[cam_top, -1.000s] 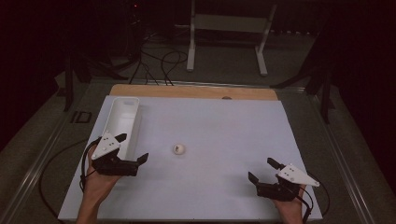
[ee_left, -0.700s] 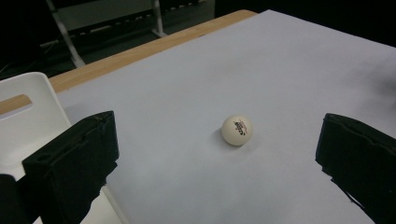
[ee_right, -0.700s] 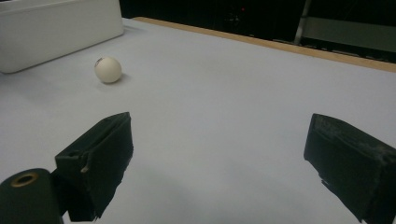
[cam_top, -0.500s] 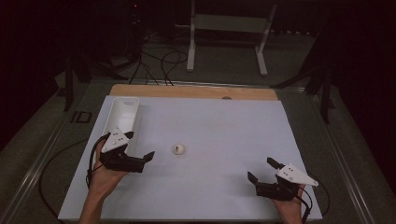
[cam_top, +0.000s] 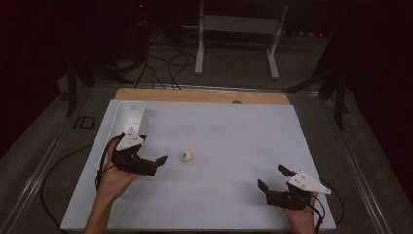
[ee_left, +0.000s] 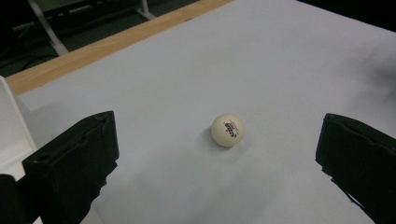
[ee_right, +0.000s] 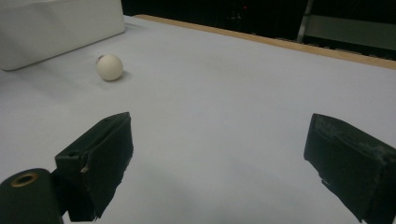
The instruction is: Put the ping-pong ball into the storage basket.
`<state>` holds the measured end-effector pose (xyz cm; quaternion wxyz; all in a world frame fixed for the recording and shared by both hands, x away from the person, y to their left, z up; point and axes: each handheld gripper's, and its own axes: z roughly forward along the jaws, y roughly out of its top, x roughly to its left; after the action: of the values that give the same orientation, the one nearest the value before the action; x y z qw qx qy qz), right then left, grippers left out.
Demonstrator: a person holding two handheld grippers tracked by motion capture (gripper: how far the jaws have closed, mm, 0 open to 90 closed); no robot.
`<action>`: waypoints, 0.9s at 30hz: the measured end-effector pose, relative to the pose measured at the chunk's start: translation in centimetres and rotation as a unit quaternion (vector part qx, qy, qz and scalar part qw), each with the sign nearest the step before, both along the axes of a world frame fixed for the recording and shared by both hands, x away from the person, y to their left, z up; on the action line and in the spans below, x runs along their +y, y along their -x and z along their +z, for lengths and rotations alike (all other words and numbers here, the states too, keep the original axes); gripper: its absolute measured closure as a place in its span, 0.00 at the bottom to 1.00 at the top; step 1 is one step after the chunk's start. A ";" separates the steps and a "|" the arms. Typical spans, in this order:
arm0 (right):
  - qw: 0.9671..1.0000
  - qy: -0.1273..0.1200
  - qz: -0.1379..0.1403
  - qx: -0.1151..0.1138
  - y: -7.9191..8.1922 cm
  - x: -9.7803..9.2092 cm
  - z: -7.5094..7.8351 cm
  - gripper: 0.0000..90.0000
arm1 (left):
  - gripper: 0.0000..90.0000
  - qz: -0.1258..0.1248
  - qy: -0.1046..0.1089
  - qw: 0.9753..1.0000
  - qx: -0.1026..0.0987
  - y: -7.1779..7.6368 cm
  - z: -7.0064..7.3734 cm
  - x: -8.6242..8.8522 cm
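left tongs [cam_top: 155, 158] agape, right tongs [cam_top: 274, 178] agape

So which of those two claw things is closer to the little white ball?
The left. The left gripper sits just beside the ball, jaws open and pointed toward it. The right gripper is farther off, near the table's front right corner, also open.

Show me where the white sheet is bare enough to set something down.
Most of the white sheet is bare: the whole stretch from the ball to the right edge, and the far band along the wooden strip. It is tighter at the left, where the white tray, left gripper and ball sit close together. The right gripper occupies the near right corner.
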<state>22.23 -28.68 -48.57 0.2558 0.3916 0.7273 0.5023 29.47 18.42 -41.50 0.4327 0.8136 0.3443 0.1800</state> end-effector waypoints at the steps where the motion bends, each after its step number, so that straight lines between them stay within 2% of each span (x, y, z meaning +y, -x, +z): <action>1: 1.000 -0.001 0.000 0.000 0.0 0.0 0.0 0.08 | 0.00 0.000 -0.004 1.000 0.003 -0.1 0.0 -0.2; 4: 1.000 0.000 0.000 0.000 0.0 0.0 0.0 0.09 | 0.00 -0.003 -0.013 1.000 0.010 -0.5 0.1 -0.5; 12: 1.000 0.000 -0.002 0.000 0.0 -0.1 0.0 0.08 | 0.00 -0.005 -0.017 1.000 0.018 -1.0 0.1 -1.1; 14: 1.000 0.000 -0.002 0.001 0.0 -0.1 0.0 0.08 | 0.00 -0.007 -0.031 0.999 0.027 -1.4 0.2 -1.5; 17: 1.000 0.000 -0.001 0.001 0.0 -0.1 0.0 0.08 | 0.00 -0.008 -0.038 0.999 0.035 -1.7 0.2 -1.9; 24: 1.000 0.000 -0.002 0.002 0.0 -0.2 0.1 0.08 | 0.00 -0.011 -0.043 0.998 0.050 -2.2 -0.1 -2.5; 27: 1.000 0.001 -0.003 0.003 0.0 -0.2 0.0 0.08 | 0.00 -0.012 -0.051 0.997 0.058 -2.6 -0.3 -2.9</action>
<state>22.24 -28.88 -48.54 0.2553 0.3946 0.7277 0.4995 32.08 15.49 -41.78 0.3719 0.8477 0.3494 0.1449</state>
